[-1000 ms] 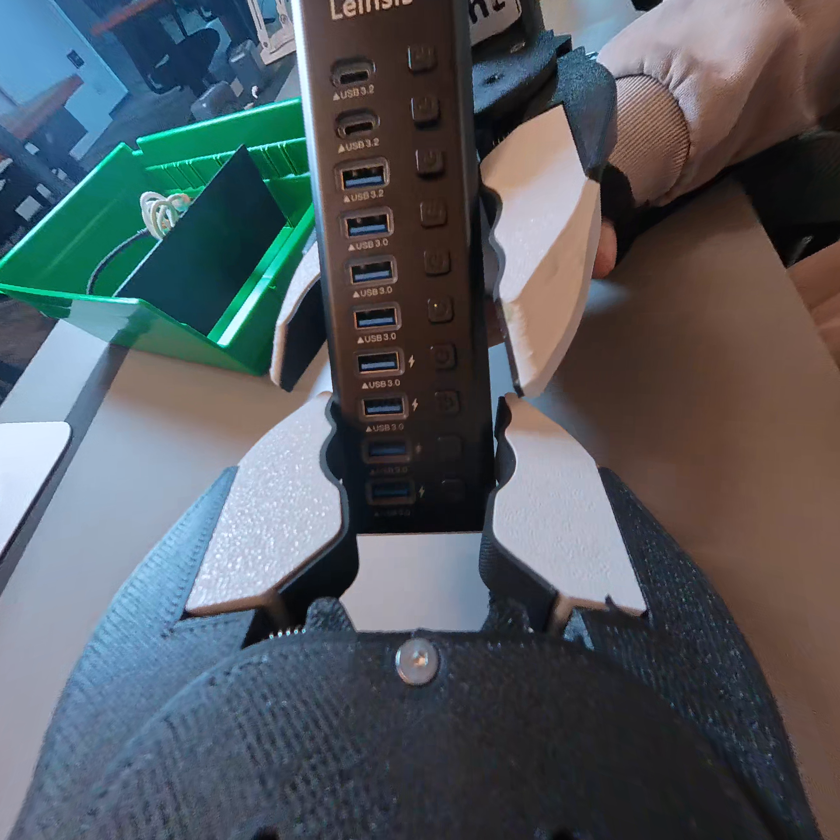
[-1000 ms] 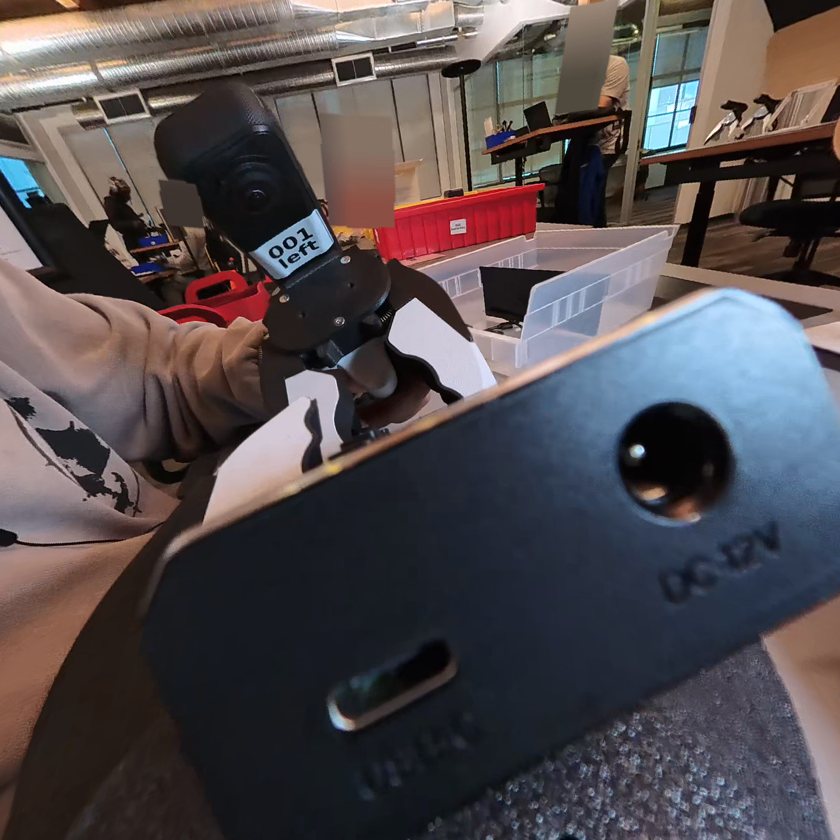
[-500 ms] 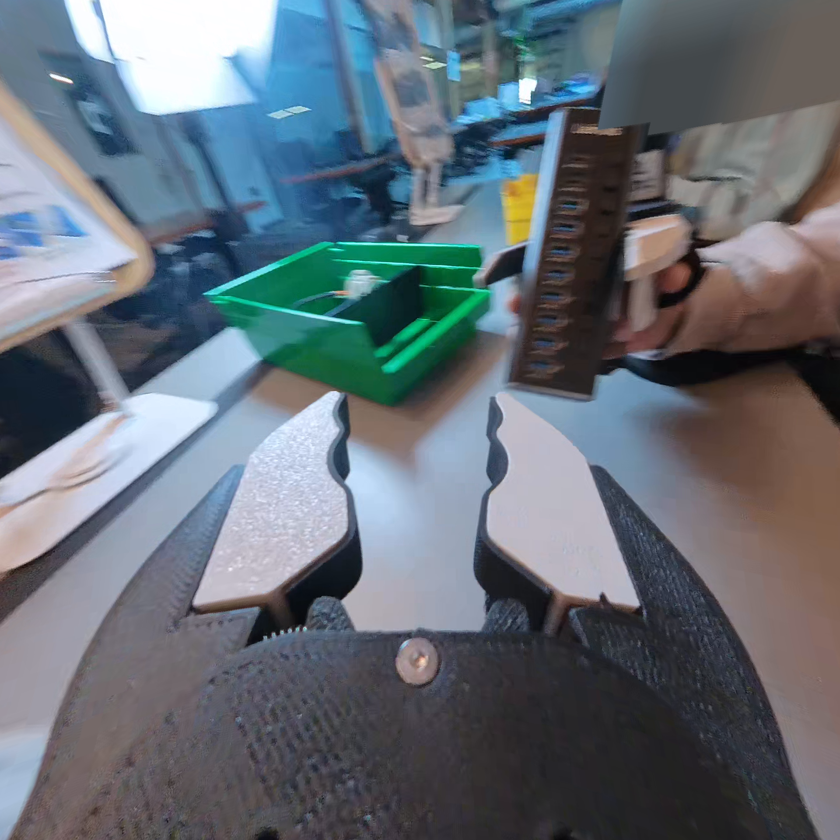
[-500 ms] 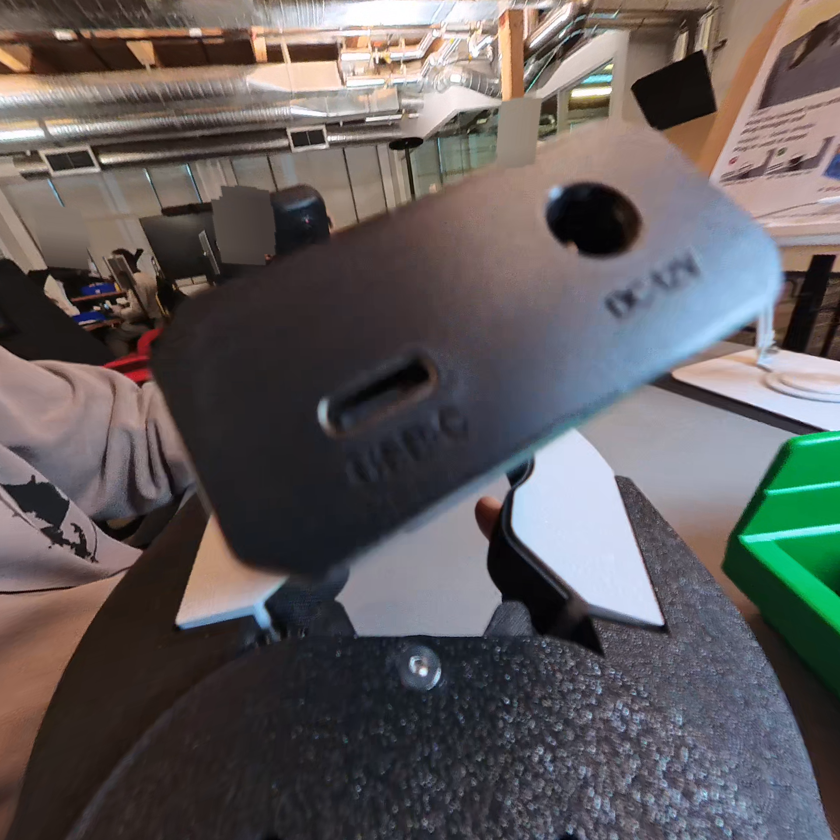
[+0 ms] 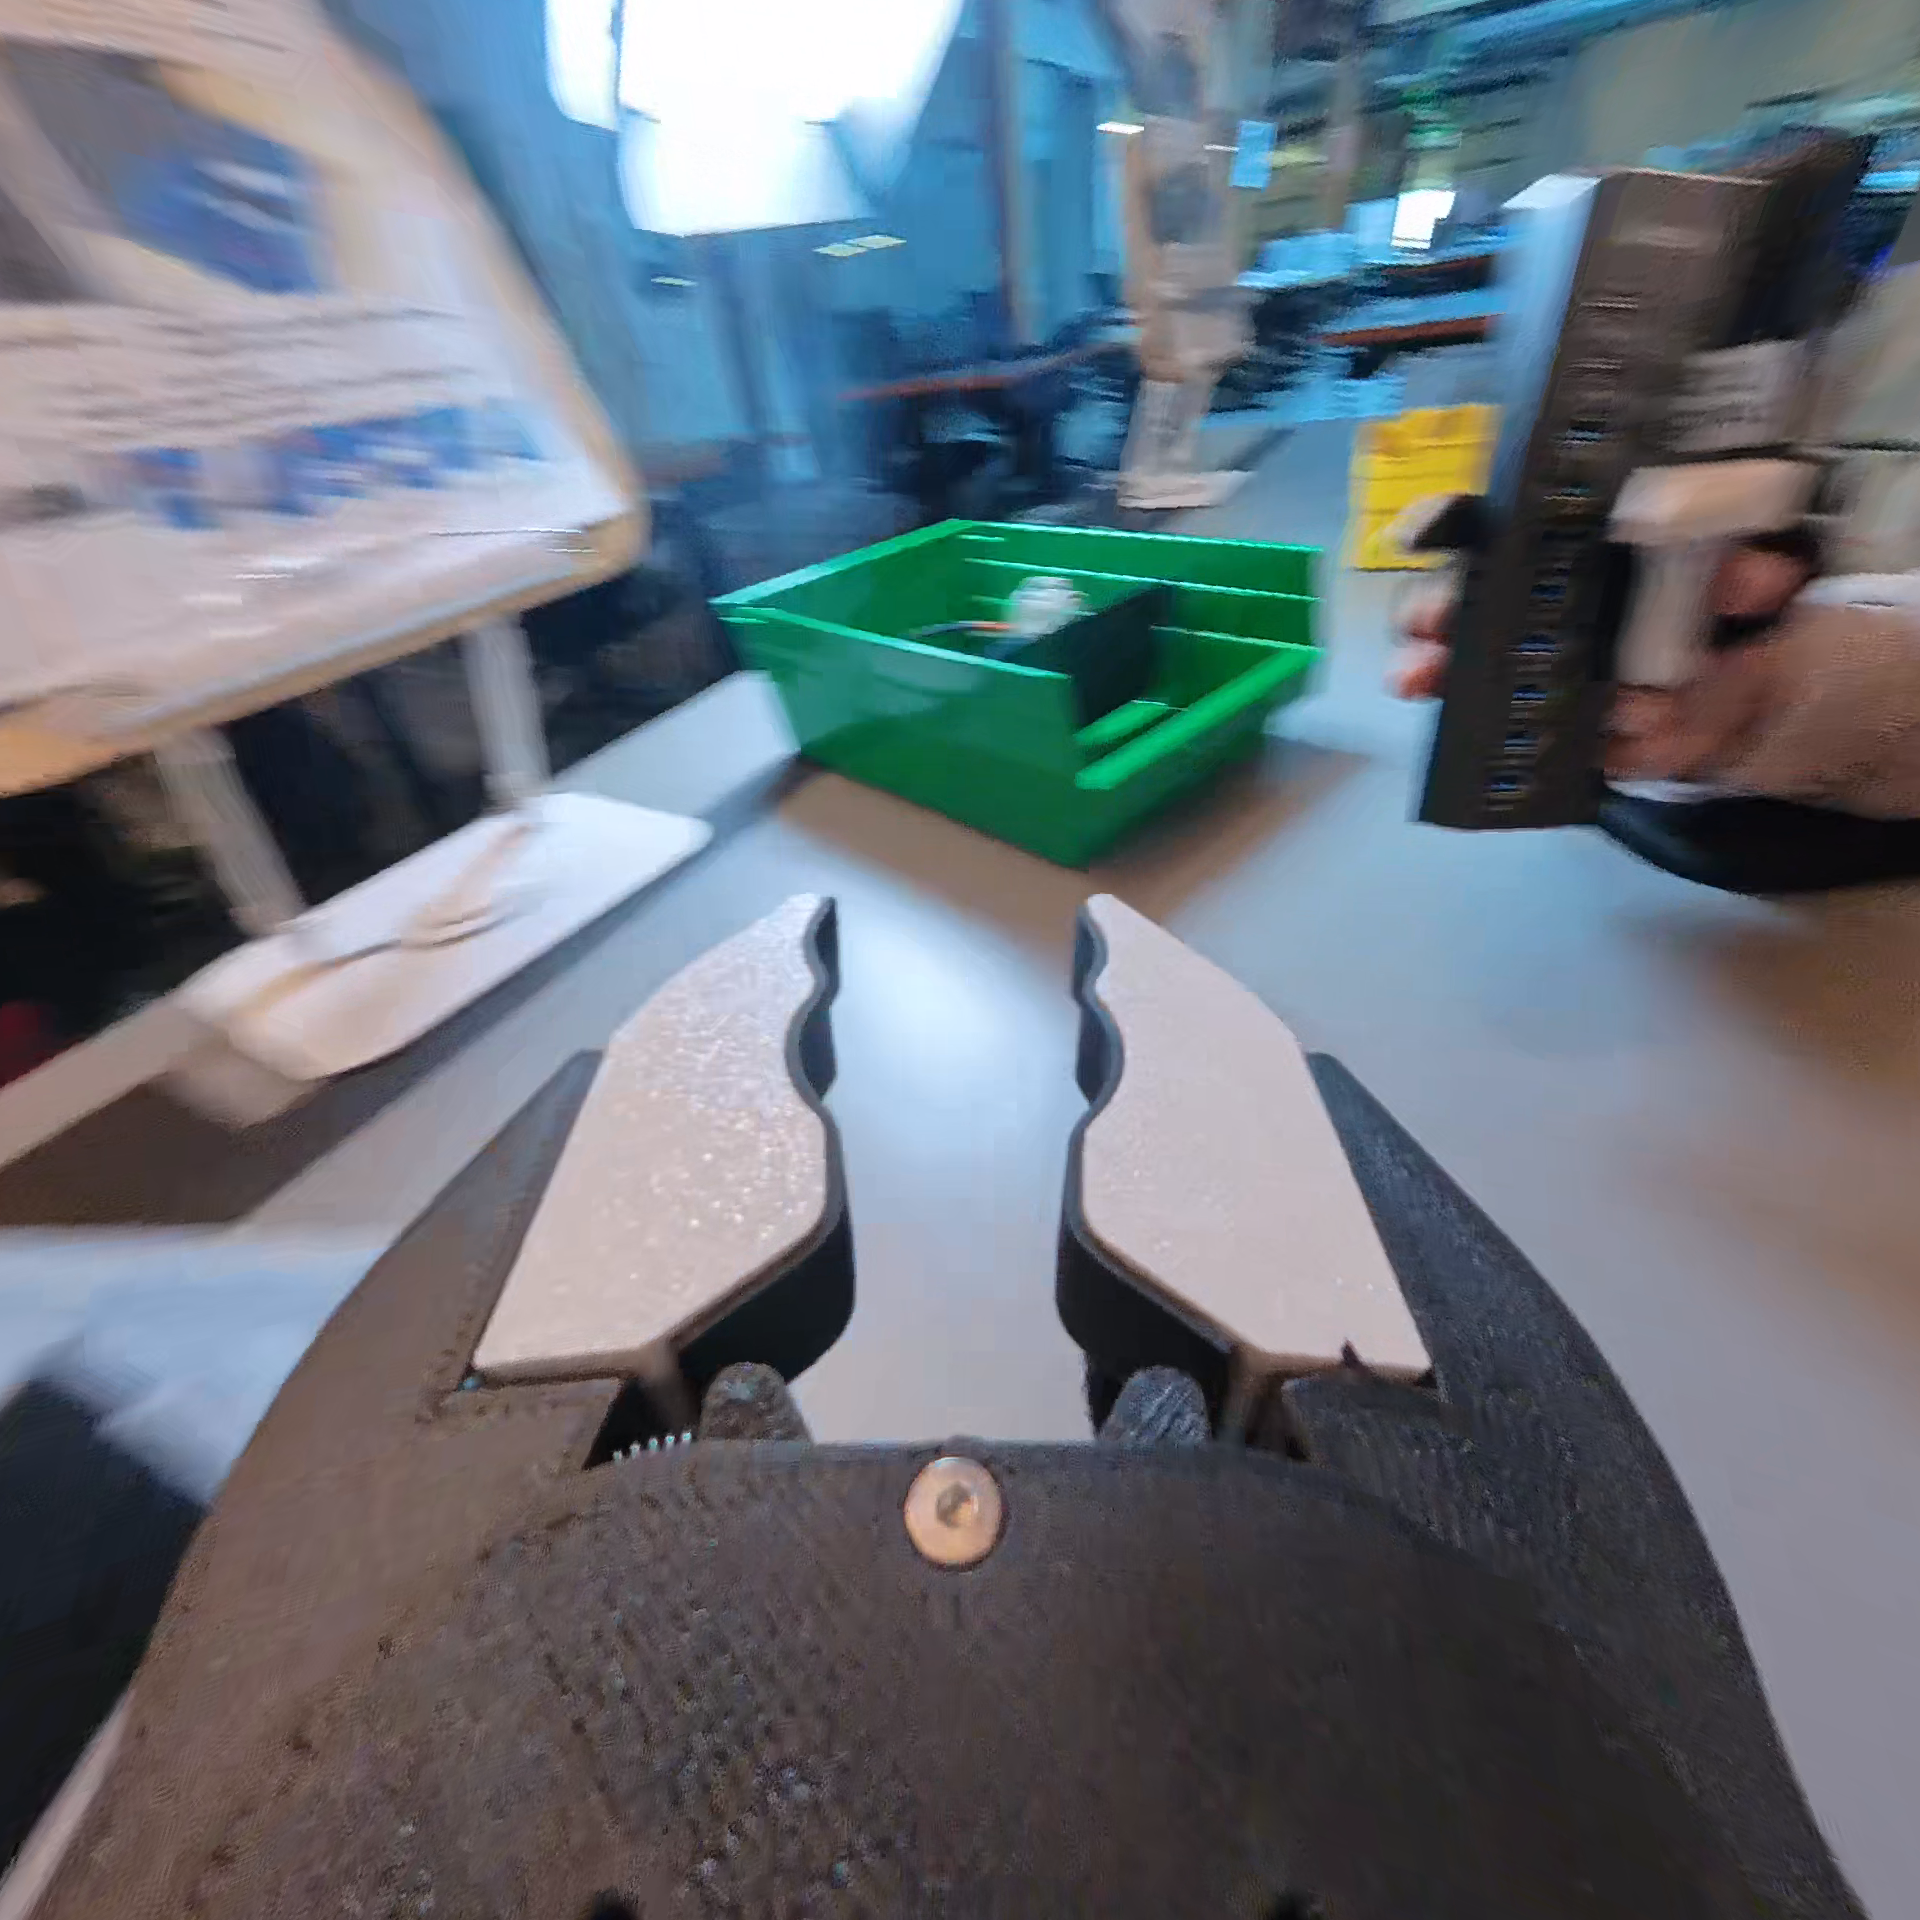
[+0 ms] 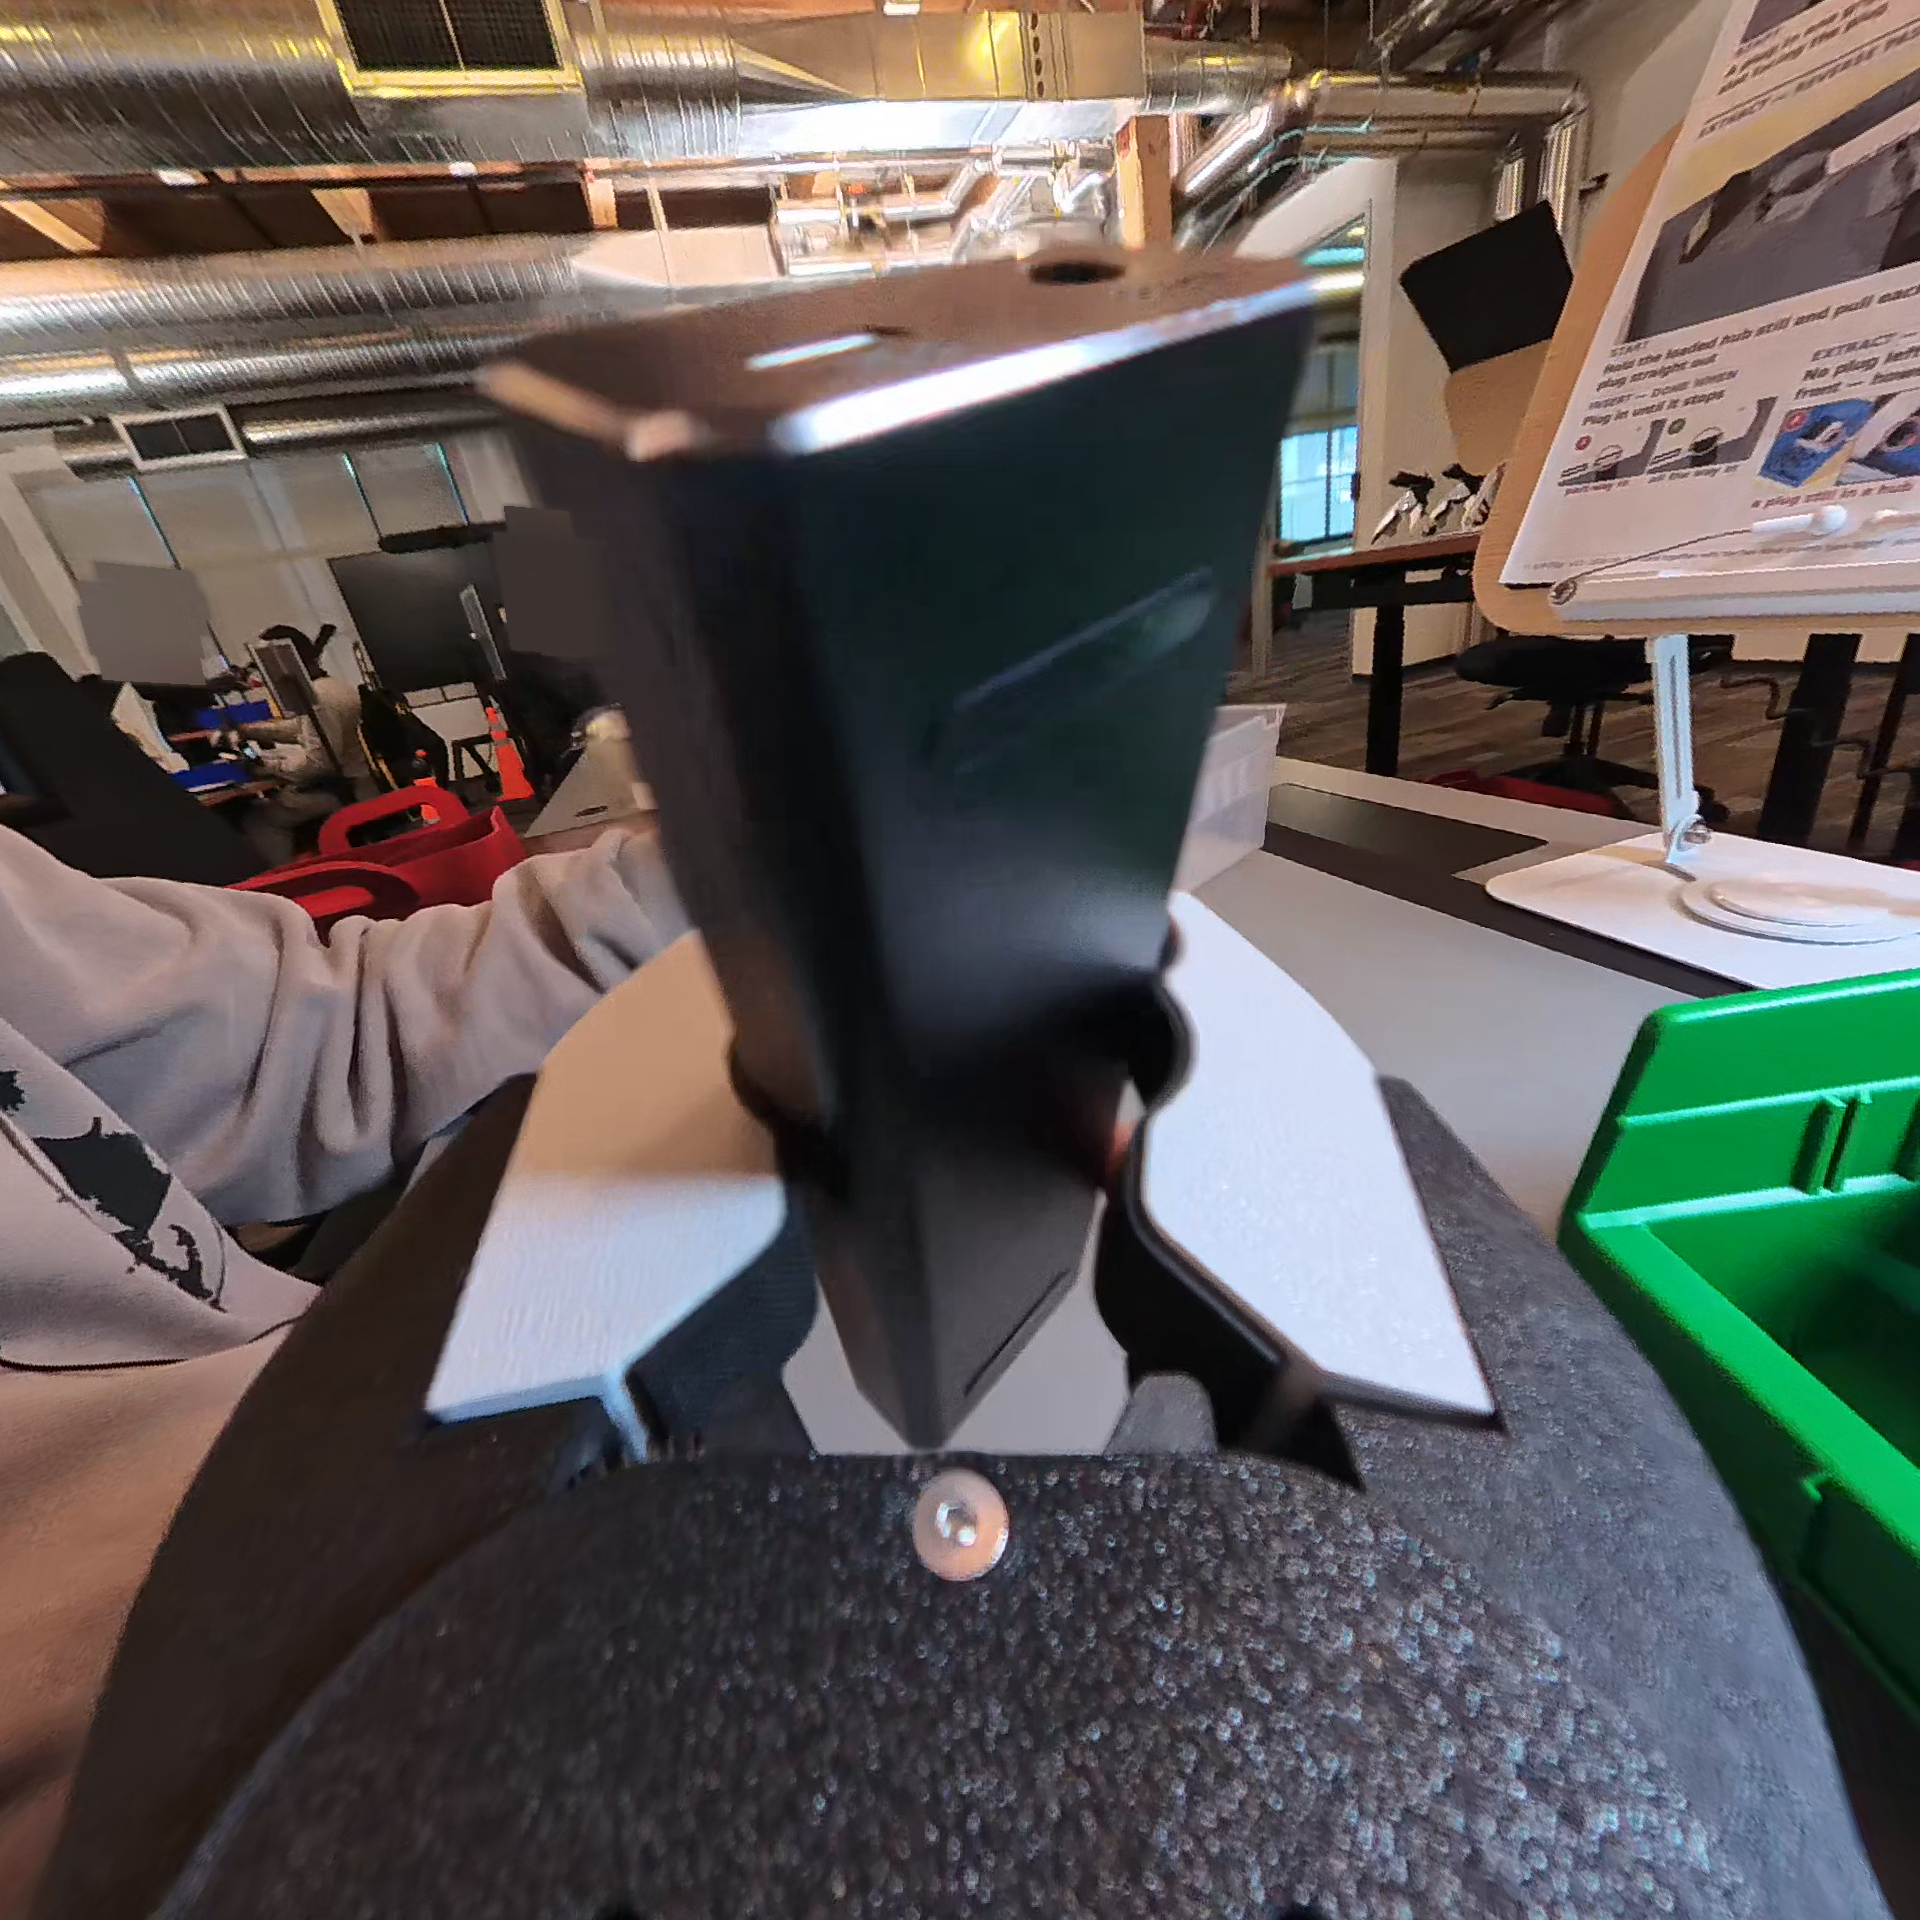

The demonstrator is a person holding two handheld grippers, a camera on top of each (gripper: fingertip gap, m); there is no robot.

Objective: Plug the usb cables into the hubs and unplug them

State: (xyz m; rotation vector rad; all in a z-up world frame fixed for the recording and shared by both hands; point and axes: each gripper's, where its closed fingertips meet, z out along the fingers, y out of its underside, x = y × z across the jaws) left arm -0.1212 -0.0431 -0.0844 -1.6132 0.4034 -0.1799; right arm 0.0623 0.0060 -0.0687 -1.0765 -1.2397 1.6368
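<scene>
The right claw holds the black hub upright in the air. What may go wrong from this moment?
1. The right claw grips the black hub only near its lower end, so the tall body may tilt or slip.
2. The left claw is open and empty, so nothing steadies the hub when a plug is pushed in.
3. The cable lies in the green bin, behind a black divider that may hinder the grasp.

Open workshop: bare silver ducts [image 6: 312,301] overhead, windows [image 6: 1317,488] beyond, desks [image 6: 1371,566] and office chairs [image 6: 1579,675] behind

A long black rectangular USB hub [image 6: 935,790] stands upright above the grey table, clamped at its lower part between white gripper fingers [image 6: 1288,1195], its port row blurred.
</scene>
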